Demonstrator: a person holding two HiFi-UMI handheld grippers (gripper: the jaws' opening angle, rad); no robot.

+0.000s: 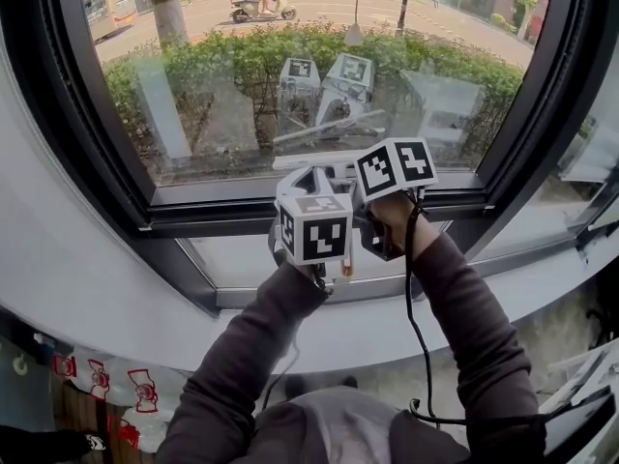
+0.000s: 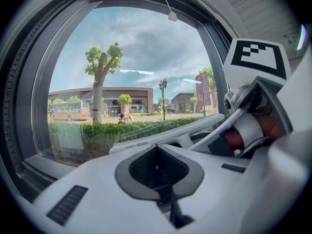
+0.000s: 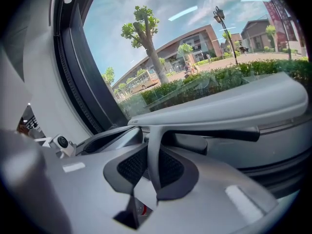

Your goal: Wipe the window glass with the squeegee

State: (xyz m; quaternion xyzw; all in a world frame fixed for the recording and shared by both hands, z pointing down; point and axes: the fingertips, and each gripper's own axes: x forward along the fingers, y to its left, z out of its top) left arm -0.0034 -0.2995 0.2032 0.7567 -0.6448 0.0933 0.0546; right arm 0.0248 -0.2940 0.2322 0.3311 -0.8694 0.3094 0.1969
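Note:
The white squeegee (image 1: 302, 162) lies with its long head (image 3: 219, 106) against the window glass (image 1: 242, 85), low down near the bottom frame. Its flat handle (image 3: 153, 155) runs back between my right gripper's (image 3: 152, 172) dark pads, which are shut on it. My left gripper (image 2: 157, 172) sits just left of the right one; its pads meet with nothing visible between them, and the squeegee head (image 2: 165, 133) shows beyond its tips. In the head view both marker cubes, the left (image 1: 314, 225) and the right (image 1: 397, 165), hide the jaws. The right gripper's body (image 2: 253, 121) fills the right side of the left gripper view.
The dark window frame (image 1: 290, 211) and a light sill (image 1: 242, 259) run below the glass. Outside are a hedge (image 1: 232, 66), a tree trunk (image 1: 169, 8), a scooter rider and a bus. A black cable (image 1: 414, 307) hangs from the right gripper. A red-printed white thing (image 1: 116, 385) lies at lower left.

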